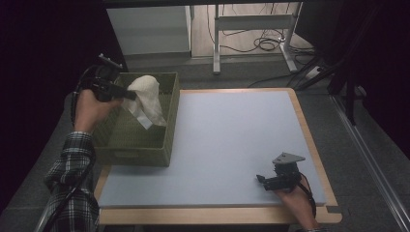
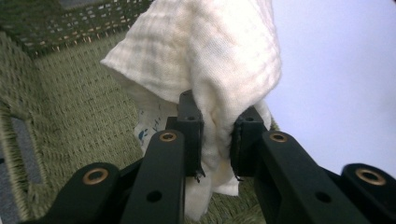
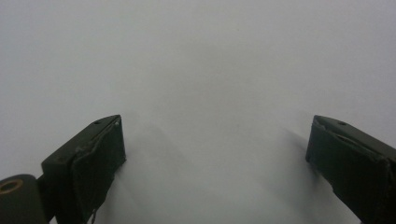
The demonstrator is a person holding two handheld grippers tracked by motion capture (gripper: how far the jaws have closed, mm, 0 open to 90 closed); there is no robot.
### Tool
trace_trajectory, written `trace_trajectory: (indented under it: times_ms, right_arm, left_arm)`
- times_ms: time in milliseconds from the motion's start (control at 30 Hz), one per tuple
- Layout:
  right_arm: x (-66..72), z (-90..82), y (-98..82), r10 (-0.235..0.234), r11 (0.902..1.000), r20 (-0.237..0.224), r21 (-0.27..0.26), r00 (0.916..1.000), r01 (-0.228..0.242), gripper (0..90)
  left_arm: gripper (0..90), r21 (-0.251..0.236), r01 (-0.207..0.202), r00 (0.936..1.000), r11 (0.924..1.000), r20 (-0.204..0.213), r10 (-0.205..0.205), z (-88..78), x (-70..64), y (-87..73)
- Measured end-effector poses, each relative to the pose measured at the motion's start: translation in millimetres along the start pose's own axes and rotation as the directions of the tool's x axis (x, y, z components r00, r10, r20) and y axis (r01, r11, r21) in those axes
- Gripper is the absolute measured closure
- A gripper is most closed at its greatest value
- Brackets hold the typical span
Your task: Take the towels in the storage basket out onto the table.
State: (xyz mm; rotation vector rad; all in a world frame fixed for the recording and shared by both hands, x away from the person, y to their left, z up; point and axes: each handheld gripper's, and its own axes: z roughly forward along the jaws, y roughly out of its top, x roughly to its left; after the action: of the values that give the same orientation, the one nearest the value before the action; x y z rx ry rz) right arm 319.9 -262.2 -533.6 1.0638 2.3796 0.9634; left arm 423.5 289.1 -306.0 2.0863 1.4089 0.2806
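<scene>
Across the wooden-edged table lay a pale grey-blue mat, bare over nearly all its surface; at its far left corner stood a green woven basket, open at the top, with a handle slot cut in its near wall; over the basket's mouth hung a cream cloth, bunched and draping down toward the inside; the left gripper held it near the top edge, its jaws clenched on a fold of the fabric, as the left gripper view showed plainly with the cloth spilling over both black fingers; a second piece with a small blue print peeked out behind, though I could not tell whether it belonged to the same cloth; the right gripper rested low at the near right of the mat, its jaws spread wide with nothing between them.

By my reading, the work stood at its midpoint; the cloth was gripped and raised clear of the basket floor, yet none of it had reached the mat; whether it was coming out or going in the pictures did not settle, though the bare mat and the idle right gripper suggested a lift outward; the carrying across, the laying down and the release all remained.
</scene>
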Motion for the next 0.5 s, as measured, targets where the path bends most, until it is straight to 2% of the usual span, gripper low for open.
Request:
trace_trajectory:
  times_ms: [267, 500]
  right_arm:
    - [0.0, -0.2, 0.1, 0.001, 1.0000, -0.001, 0.002, 1.0000, -0.001, 4.7]
    - [0.2, -0.4, 0.0, 0.003, 1.0000, -0.001, 0.004, 1.0000, -0.003, 4.8]
  left_arm:
    - [77.4, -0.034, -0.026, 0.9996, 0.9991, -0.004, 0.026, -27.8, -15.0, 13.1]
    - [77.3, -0.069, -0.061, 0.9981, 0.9958, -0.007, 0.061, -46.7, -34.3, 27.6]
